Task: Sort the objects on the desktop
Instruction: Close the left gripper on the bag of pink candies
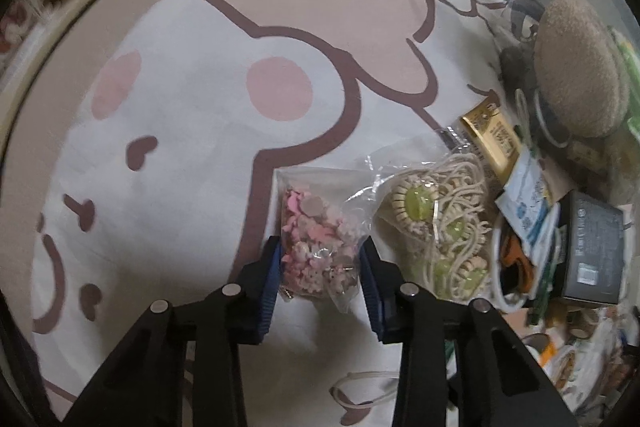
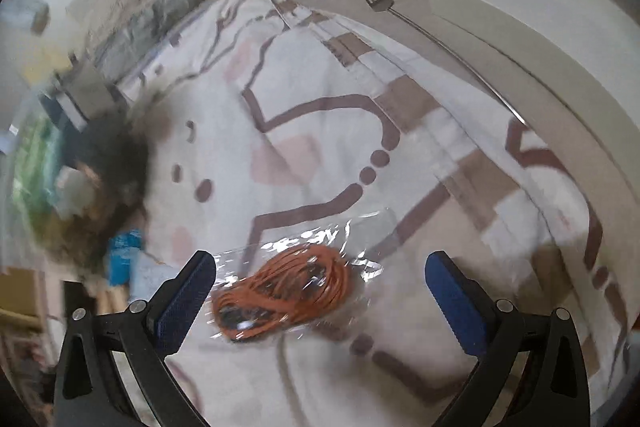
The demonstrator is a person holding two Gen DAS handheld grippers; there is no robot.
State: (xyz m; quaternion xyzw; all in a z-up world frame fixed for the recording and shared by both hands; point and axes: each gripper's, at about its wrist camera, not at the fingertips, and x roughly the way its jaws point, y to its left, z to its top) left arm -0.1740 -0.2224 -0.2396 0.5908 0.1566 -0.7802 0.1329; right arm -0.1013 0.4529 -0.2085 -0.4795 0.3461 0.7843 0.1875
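Evidently the sorting is under way on a cartoon-printed cloth (image 1: 188,131) that covers the work surface. Its left part is bare, which I judge is where sorted things are meant to go. Toward the middle of the left wrist view, the left gripper (image 1: 322,261) points steeply down over a small clear bag of pink beads (image 1: 316,247). Its blue pads (image 1: 272,267) stand narrow, one against each side of the bag, and the plastic bulges between them, so I read this as a pinch on the bag, which still lies on the cloth. Gripping it across its width, near its lower end, probably lets the loose beads hang together when lifted.

Just beside it to the right lies a clear bag of cream cord with green beads (image 1: 436,223), untouched. Further right is the unsorted heap: a gold packet (image 1: 492,139), a grey box (image 1: 592,247) and a brown plush toy (image 1: 576,71), crowded and partly overlapping, likely the source pile.

Seen from the right wrist, the right gripper (image 2: 320,279) has its jaws spread wide. A clear bag of orange cord (image 2: 280,295) lies flat on the cloth between them, nearer the left pad; I cannot tell whether that pad brushes the plastic, but nothing is clamped. The view is blurred. A metal back scratcher (image 2: 432,35) lies well apart, at the far right.
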